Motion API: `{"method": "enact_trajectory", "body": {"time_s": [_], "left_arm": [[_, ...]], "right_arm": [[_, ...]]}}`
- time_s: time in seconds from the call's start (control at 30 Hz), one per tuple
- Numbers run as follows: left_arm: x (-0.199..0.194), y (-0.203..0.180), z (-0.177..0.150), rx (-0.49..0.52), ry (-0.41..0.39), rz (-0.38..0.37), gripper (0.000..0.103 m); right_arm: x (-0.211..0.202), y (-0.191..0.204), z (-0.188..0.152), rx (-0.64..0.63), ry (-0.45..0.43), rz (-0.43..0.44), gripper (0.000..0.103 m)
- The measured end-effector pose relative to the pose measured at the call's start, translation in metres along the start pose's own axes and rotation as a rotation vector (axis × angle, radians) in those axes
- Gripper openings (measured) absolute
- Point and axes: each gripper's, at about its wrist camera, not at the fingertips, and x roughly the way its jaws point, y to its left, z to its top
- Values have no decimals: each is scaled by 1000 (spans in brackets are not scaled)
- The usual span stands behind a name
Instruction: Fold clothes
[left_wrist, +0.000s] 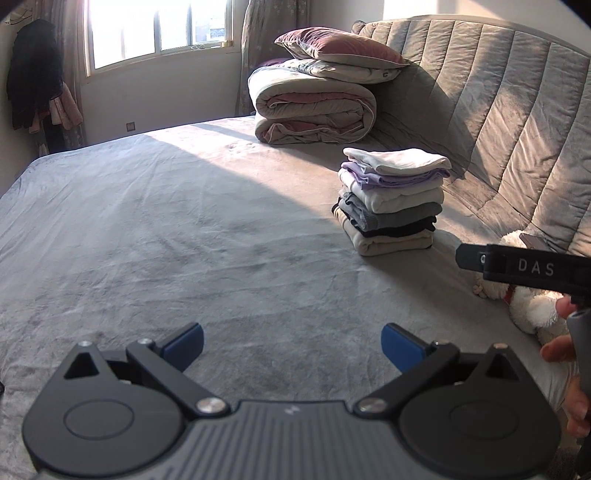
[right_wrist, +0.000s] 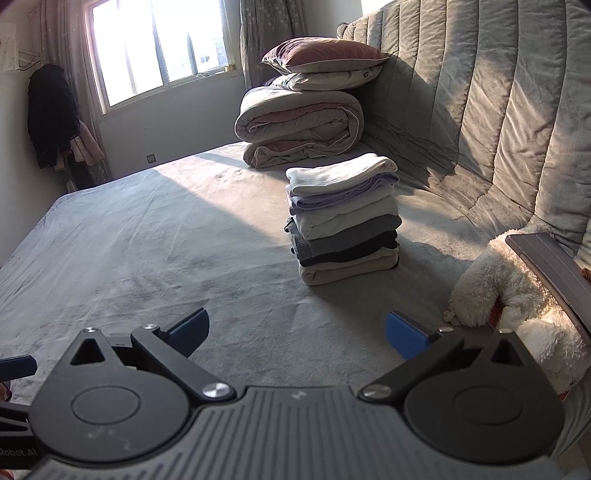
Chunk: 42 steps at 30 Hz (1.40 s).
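Hovering low over a grey bed, the left gripper and the right gripper both have their jaws spread wide with nothing between the blue pads. The folded clothes sit as a neat stack of about six garments, white on top and beige at the bottom, on the bed near the padded headboard. No loose garment shows on the open bedcover. A rolled duvet with pillows lies beyond the stack, and a white plush toy rests to the right. Judging by this, the scene fits either a finished pile or a pause between garments. Any further folding would want both jaws pinching matching corners, keeping edges aligned and the stack undisturbed.
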Motion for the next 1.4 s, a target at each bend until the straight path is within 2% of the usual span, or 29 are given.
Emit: {"method": "enact_trajectory", "body": {"time_s": [0.3,0.43,0.63,0.8,0.9,1.1,1.4], "left_arm": [[15,9,-24,17,13,-36,102],[33,23,-38,0,41,-57,102],[76,42,-61,-55,83,-19,102],[100,45,-68,-51,129,-8,102],[107,47,-66,-74,137,-3,102],[112,47,-67,-71,140,35,102],[106,28,-65,-62,136,2,102]], "right_arm": [[-3,-1,-20,61,12,-12,103],[4,3,-23,59,-13,-88,103],[40,14,-44,31,-67,-172,103],[72,15,-65,16,-40,-277,103],[80,23,-65,-5,-3,-266,103],[68,48,-68,-95,-65,-276,103],[64,40,-72,-99,-46,-273,103]]}}
